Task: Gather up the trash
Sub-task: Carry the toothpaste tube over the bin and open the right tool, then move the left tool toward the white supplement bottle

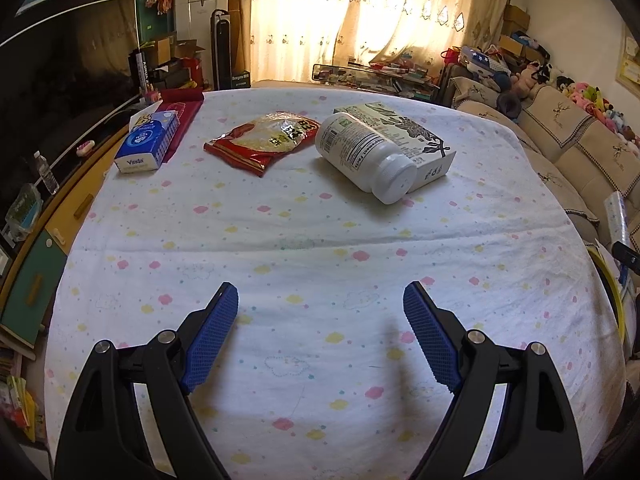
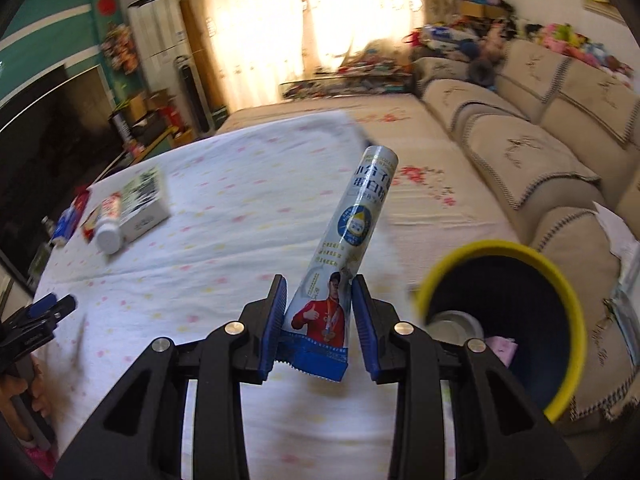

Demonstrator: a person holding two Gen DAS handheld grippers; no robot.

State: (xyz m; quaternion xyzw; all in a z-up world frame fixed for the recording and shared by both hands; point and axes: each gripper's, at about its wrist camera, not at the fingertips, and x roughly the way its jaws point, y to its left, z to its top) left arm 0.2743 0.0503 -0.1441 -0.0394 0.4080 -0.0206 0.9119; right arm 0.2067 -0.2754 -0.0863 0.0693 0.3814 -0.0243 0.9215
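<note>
- The right gripper (image 2: 319,320) pinches a long stick-shaped sachet (image 2: 348,240) near its crimped lower end, blue pads pressed on both sides; the packet stands up and tips toward 1 o'clock.
- The yellow-rimmed bin (image 2: 560,280) sits at 3 o'clock of that gripper, beside the bed's edge, with some trash already at its bottom. To my eye the step in hand is carrying the sachet over the rim.
- To do it well, bring the gripper fully above the opening before letting go; the free top end is long and could catch the rim or flop outside.
- The left gripper (image 1: 320,336) hangs over the sheet with fingers spread wide and nothing between them.
- On the spotted white sheet (image 1: 320,240), toward 12 o'clock in the left view, lie a white bottle (image 1: 364,156) on its side touching a printed carton (image 1: 420,136), a red snack packet (image 1: 264,140) and a blue tissue pack (image 1: 146,144).
- A beige sofa (image 2: 520,140) runs along the right; sunlit curtains (image 1: 360,12) hang at the back.
</note>
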